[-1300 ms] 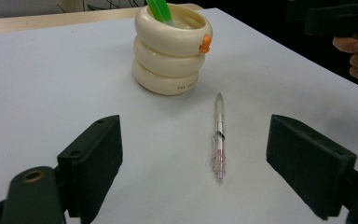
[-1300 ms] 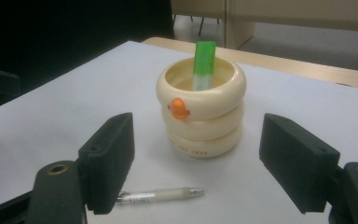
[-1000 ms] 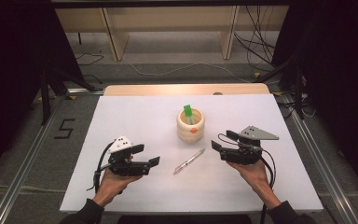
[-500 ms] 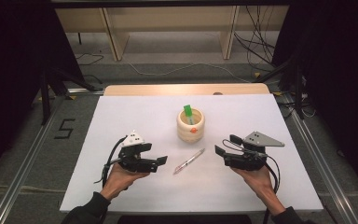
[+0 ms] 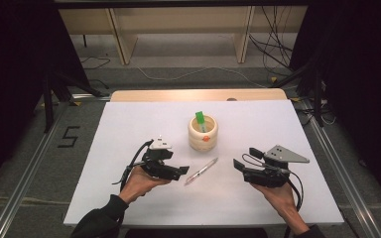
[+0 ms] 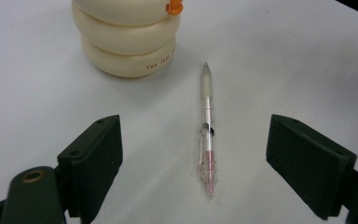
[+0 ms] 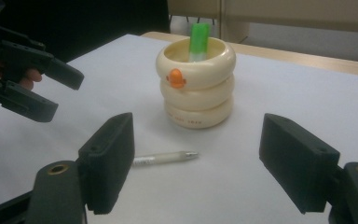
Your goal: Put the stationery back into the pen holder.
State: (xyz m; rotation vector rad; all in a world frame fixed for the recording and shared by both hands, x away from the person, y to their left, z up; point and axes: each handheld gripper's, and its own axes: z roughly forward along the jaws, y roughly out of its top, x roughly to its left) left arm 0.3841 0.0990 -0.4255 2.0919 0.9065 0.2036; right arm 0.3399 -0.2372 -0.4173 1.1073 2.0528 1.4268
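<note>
A clear pen (image 5: pixel 201 171) with a pink inner end lies on the white table top (image 5: pixel 129 129), just in front of a cream ringed cup (image 5: pixel 203 133). A green marker (image 5: pixel 200 120) stands in the cup. My left gripper (image 5: pixel 177 172) is open, its tips just left of the pen. In the left gripper view the pen (image 6: pixel 207 130) lies lengthwise between the spread jaws of the left gripper (image 6: pixel 193 140), with the cup (image 6: pixel 126 42) beyond. My right gripper (image 5: pixel 238 166) is open, to the right of the pen with nothing in it. The right gripper view shows the right gripper (image 7: pixel 198 154), the cup (image 7: pixel 196 88), marker (image 7: pixel 199 39) and pen (image 7: pixel 165 158).
A wooden strip (image 5: pixel 193 94) runs along the table's far edge. Metal rails (image 5: pixel 25 188) flank the table on the floor, and cables (image 5: pixel 278 54) lie at the back right. The other hand's gripper (image 7: pixel 51 88) appears at the left of the right gripper view.
My left gripper has moved right, up to the pen. The right gripper has drifted slightly nearer to the person. Pen and cup have stayed put.
</note>
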